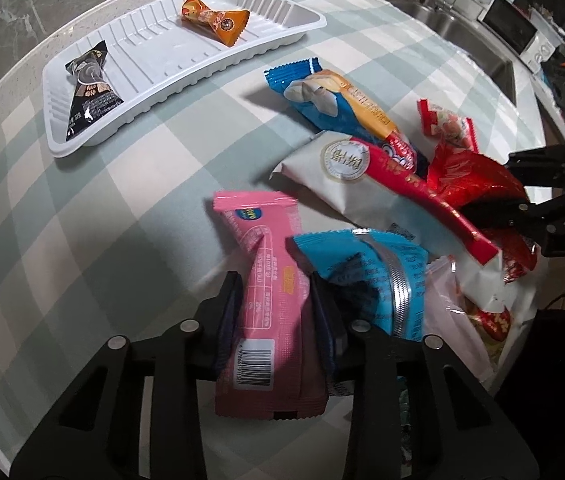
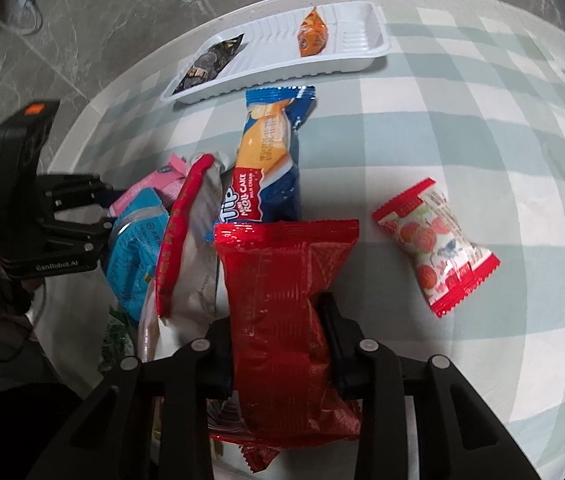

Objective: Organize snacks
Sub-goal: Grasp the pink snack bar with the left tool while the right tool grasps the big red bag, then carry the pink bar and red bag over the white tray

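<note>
Snacks piled on the checked counter: left hand-held gripper pinches a pink packet, right hand-held gripper clamps a red packet; only the right view reads "Mini Roll Cake" on the blue packet

blue cake pkt: "MINI ROLL CAKE" | left gripper: "GenRobot.AI"

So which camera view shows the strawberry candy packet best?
The right wrist view: the strawberry candy packet lies whole and unobstructed on the checked tablecloth. In the left wrist view it is small, near the edge, partly hidden.
</note>
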The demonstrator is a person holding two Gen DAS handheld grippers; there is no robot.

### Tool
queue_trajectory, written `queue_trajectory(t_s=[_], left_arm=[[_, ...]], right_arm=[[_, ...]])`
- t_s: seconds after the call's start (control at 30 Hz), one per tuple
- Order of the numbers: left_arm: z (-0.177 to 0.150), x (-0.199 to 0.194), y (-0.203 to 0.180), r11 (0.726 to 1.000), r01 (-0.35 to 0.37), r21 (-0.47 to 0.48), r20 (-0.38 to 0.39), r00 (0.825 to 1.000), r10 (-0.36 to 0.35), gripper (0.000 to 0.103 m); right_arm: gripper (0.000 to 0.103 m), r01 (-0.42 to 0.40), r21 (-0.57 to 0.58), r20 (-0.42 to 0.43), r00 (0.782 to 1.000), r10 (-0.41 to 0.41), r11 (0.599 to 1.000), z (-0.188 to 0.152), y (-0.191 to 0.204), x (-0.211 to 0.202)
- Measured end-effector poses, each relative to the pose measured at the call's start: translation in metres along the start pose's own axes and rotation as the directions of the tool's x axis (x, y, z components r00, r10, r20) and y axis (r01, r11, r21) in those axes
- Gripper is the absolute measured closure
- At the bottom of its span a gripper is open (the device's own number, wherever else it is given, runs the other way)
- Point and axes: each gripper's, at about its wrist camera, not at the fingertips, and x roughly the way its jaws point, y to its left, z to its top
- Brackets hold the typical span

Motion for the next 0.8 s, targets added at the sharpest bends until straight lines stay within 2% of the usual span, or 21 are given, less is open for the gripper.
queue_trajectory(t_s=[0.23, 0.37, 0.6, 0.8], left_arm=[[-0.002, -0.015, 0.012, 0.996, 0.053, -0.068, 0.056, 0.997, -0.049, 0.081], [-0.004, -0.019, 0.016, 0.994, 0.064, -0.084, 0.063, 0.996, -0.059, 0.081], [-0.004, -0.006, 0.008, 0.999, -0.007, -0.050, 0.014, 1.000, 0.007, 0.081], [-0.004, 0.000, 0.003, 0.999, -0.044, -0.009, 0.011, 0.999, 0.044, 0.081]], right_arm=[[0.067, -0.106, 0.105, 0.038, 0.994, 0.102, 0.989, -0.003, -0.018, -0.014], [0.067, -0.125, 0.129, 0.061, 0.991, 0.118, 0.984, 0.000, -0.022, -0.022], [0.067, -0.097, 0.098, 0.062, 0.994, 0.091, 0.990, 0.004, -0.015, -0.024], [0.067, -0.083, 0.090, 0.045, 0.996, 0.080, 0.992, 0.004, -0.011, -0.017]])
